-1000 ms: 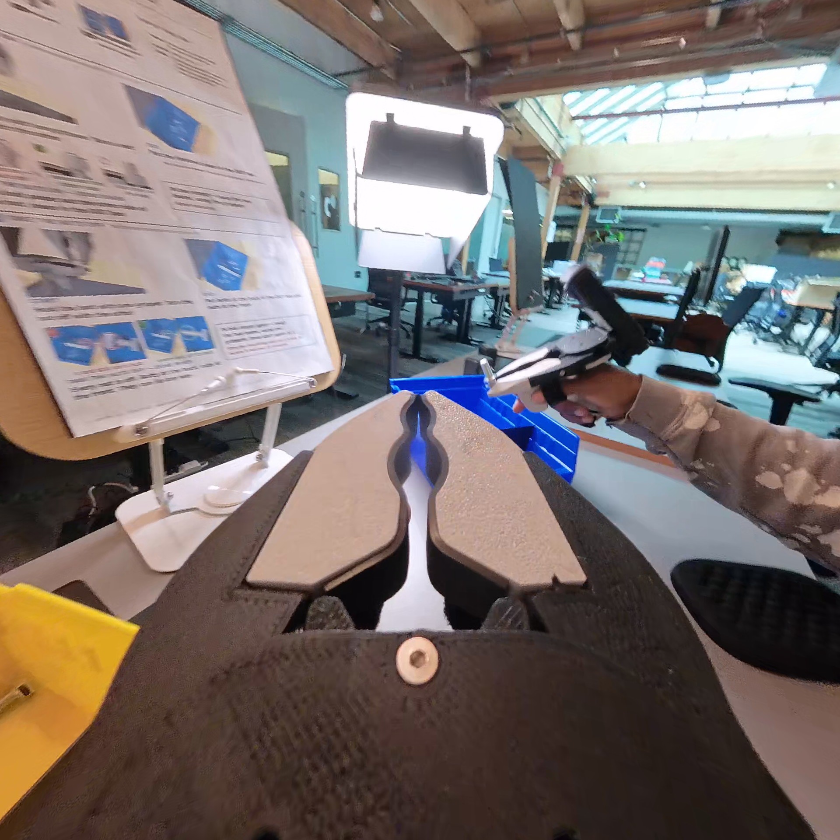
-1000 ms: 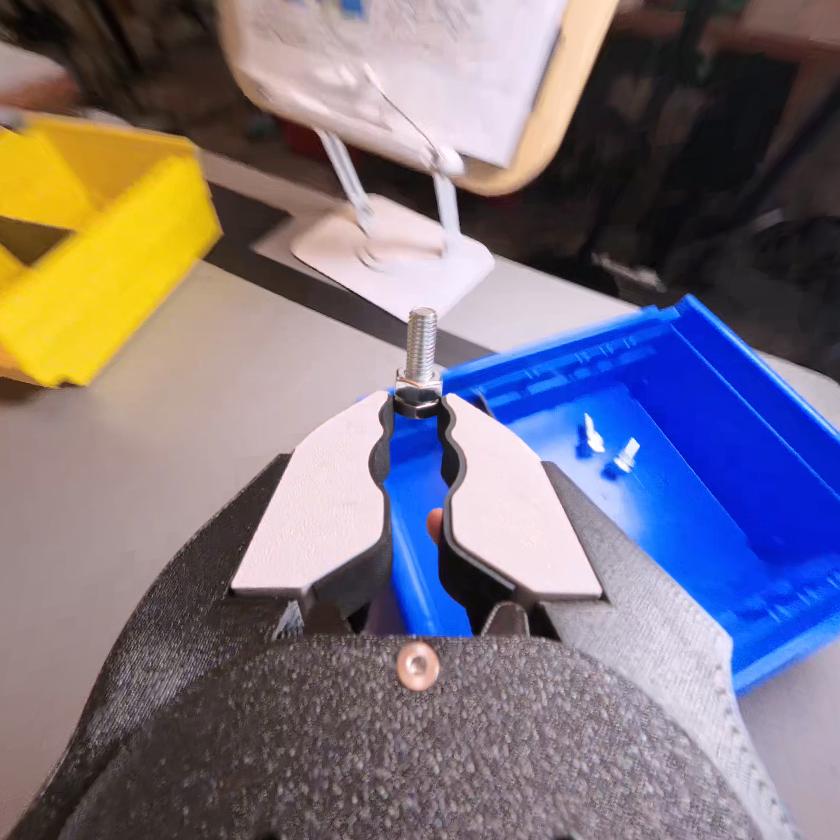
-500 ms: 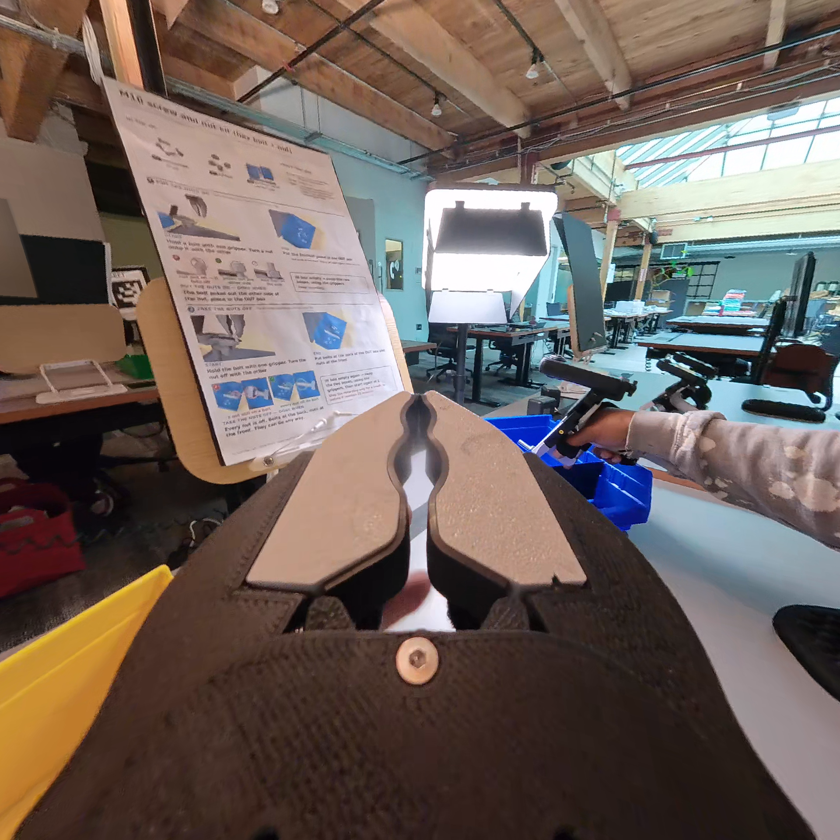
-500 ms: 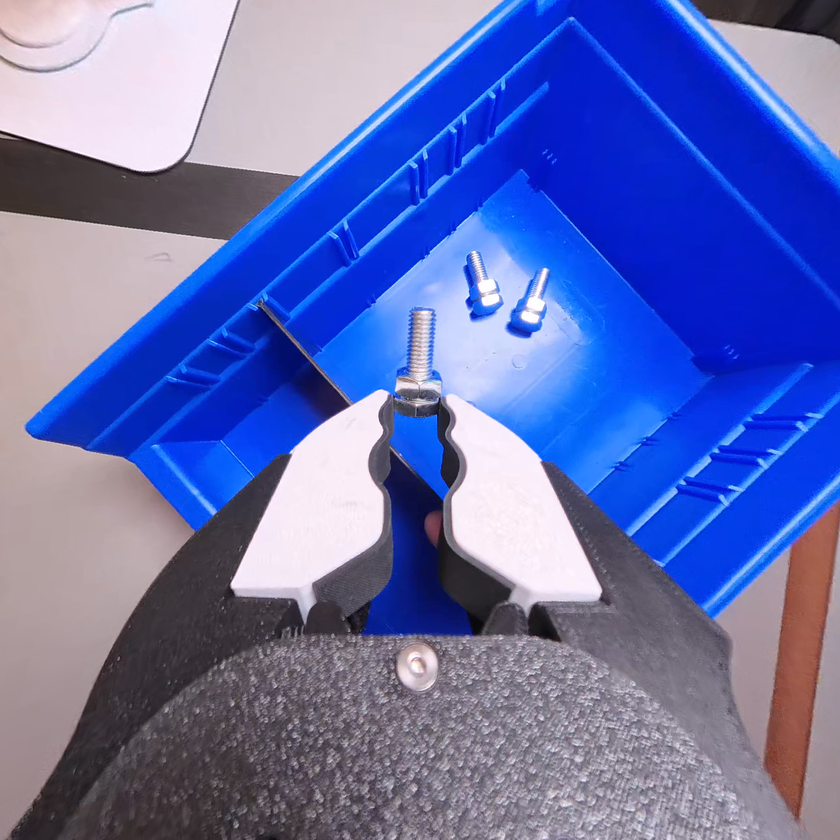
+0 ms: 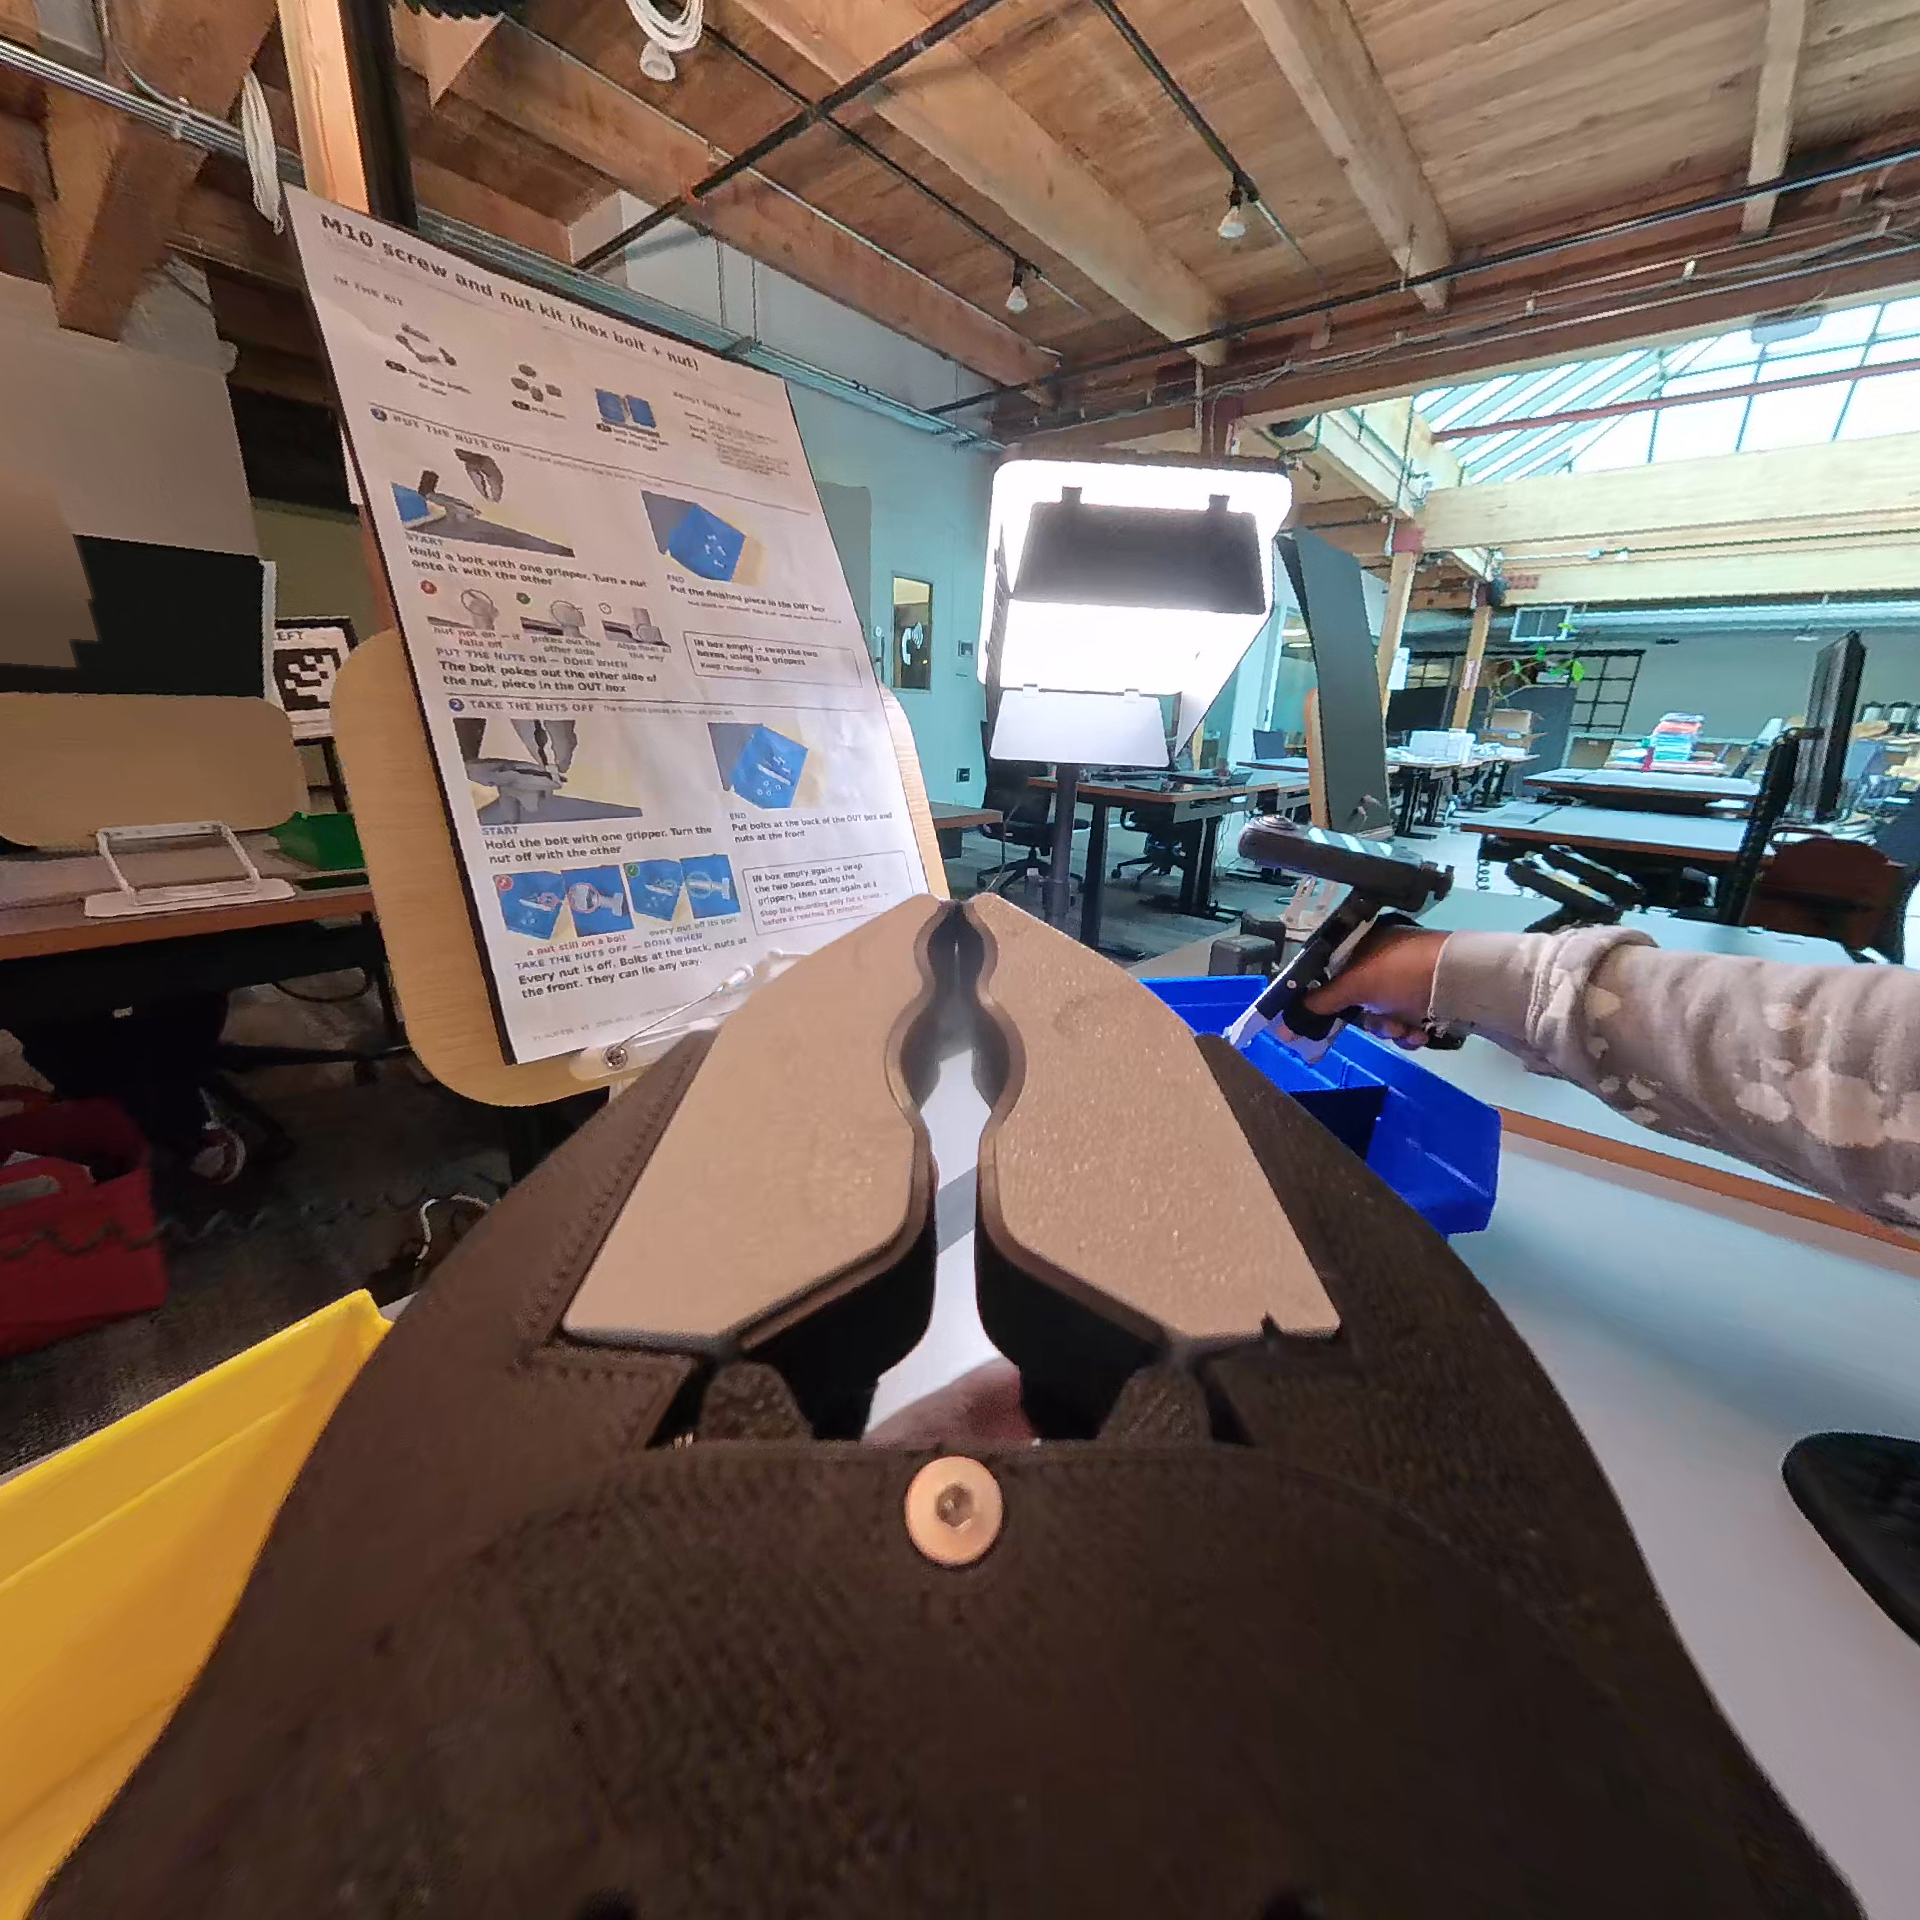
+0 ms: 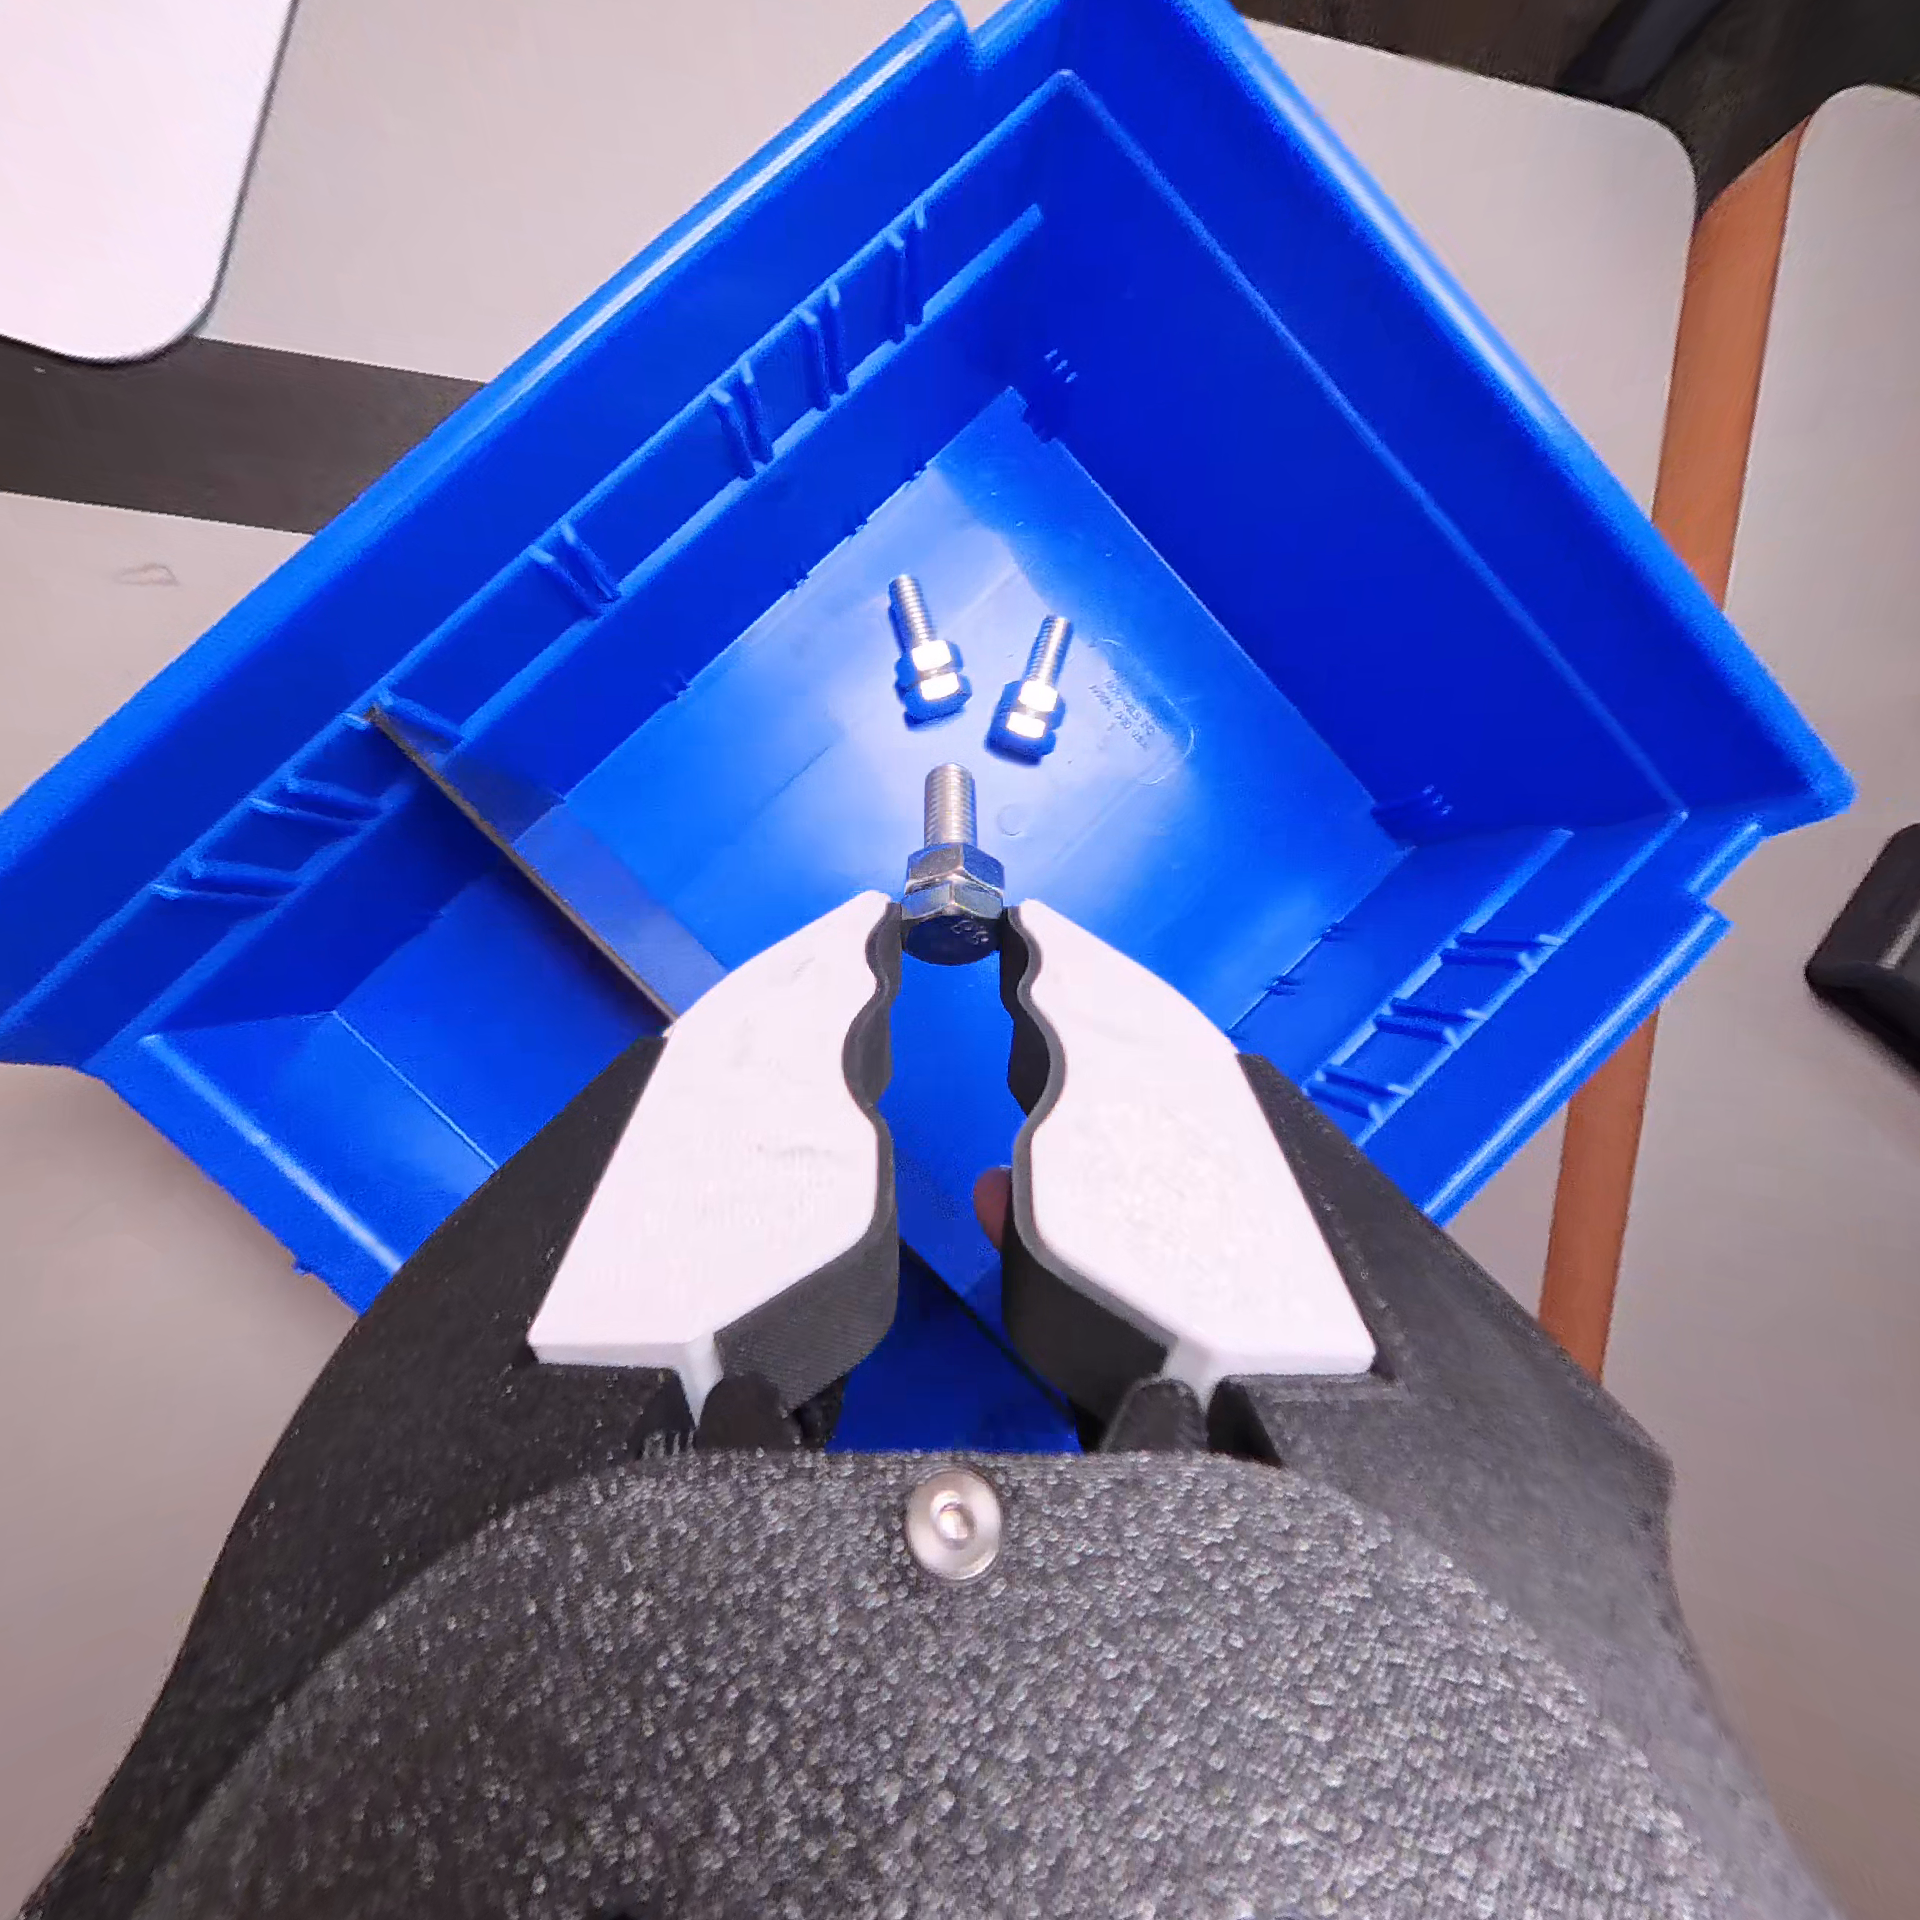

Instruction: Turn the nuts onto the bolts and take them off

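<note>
The nutted bolt [image 6: 948, 873], pinched by its head in the right hand-held gripper [image 6: 951, 920], had dropped lower into the blue bin [image 6: 1351, 436] beside two finished pieces [image 6: 977, 675], seemingly near release, while the left hand-held gripper [image 5: 954, 920] sat closed and empty.

Silver hex bolt [image 6: 948, 883], nut [image 6: 950, 868] seated against its head, shank pointing to 12 o'clock above the bin floor. Two more nutted bolts [image 6: 927, 665] [image 6: 1034, 698] lie side by side at 12 o'clock beyond it, apart.

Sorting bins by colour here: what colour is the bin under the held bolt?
Blue; the bin shows best in the right wrist view, below the bolt.
</note>
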